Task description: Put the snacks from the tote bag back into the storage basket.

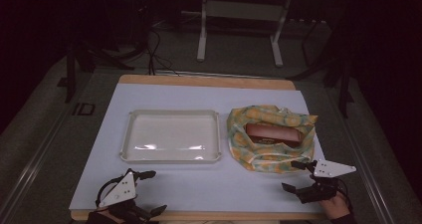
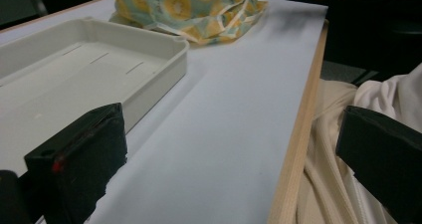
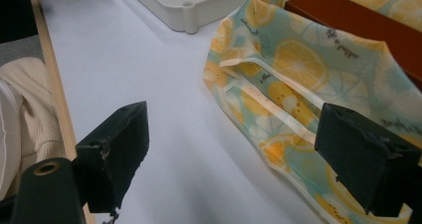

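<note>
Just right of the empty white tray (image 1: 170, 136), a brown case (image 1: 272, 134) lay in a lemon-print cloth bag (image 1: 271, 137). The right gripper (image 1: 298, 176), released and jaws wide, hovered at the bag's near edge; it seemed best to pinch one layer of hem there. The left gripper (image 1: 147, 191) waited released near the tray's front.

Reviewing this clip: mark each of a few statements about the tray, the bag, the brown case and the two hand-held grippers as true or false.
1. The white tray is empty. True.
2. The brown case lies in the tray. False: it lies in the lemon-print bag, right of the tray.
3. The left hand-held gripper is open. True.
4. The right hand-held gripper grips the bag. False: its jaws are open, just short of the bag's near edge.
</note>
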A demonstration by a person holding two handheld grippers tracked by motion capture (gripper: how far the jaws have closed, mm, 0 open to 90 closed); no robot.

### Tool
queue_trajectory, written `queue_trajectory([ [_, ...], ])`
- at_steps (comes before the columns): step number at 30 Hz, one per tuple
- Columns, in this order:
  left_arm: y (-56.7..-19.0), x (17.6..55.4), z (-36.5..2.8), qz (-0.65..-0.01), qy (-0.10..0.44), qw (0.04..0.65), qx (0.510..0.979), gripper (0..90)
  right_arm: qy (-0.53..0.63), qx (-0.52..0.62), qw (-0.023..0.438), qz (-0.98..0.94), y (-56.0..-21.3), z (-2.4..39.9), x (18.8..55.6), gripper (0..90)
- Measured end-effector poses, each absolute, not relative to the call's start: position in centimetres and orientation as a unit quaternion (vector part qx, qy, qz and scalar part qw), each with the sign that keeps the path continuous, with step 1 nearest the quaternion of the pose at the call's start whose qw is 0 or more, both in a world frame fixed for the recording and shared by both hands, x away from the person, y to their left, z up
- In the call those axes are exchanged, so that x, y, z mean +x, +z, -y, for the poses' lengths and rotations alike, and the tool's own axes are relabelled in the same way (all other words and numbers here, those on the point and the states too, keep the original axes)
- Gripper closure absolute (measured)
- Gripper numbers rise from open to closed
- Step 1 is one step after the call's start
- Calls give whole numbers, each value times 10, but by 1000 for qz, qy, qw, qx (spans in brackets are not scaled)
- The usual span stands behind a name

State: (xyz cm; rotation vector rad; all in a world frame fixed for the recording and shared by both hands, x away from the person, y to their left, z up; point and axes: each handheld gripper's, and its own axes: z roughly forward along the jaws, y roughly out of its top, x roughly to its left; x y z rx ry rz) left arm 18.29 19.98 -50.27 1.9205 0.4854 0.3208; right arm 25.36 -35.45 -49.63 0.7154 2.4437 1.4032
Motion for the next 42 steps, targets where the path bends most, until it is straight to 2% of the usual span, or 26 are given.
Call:
queue_trajectory([
  [7,-497,180,-199,-239,174,532,794,0,488,255,124,-825,-488,361,253,133],
  [11,-496,180,-198,-246,180,539,785,0,487,258,141,-822,-483,361,252,132],
  [27,-498,182,-198,-242,173,532,793,0,469,205,126,-850,-463,354,249,131],
  [42,-498,182,-198,-239,173,534,792,0,454,167,168,-859,-429,352,263,136],
])
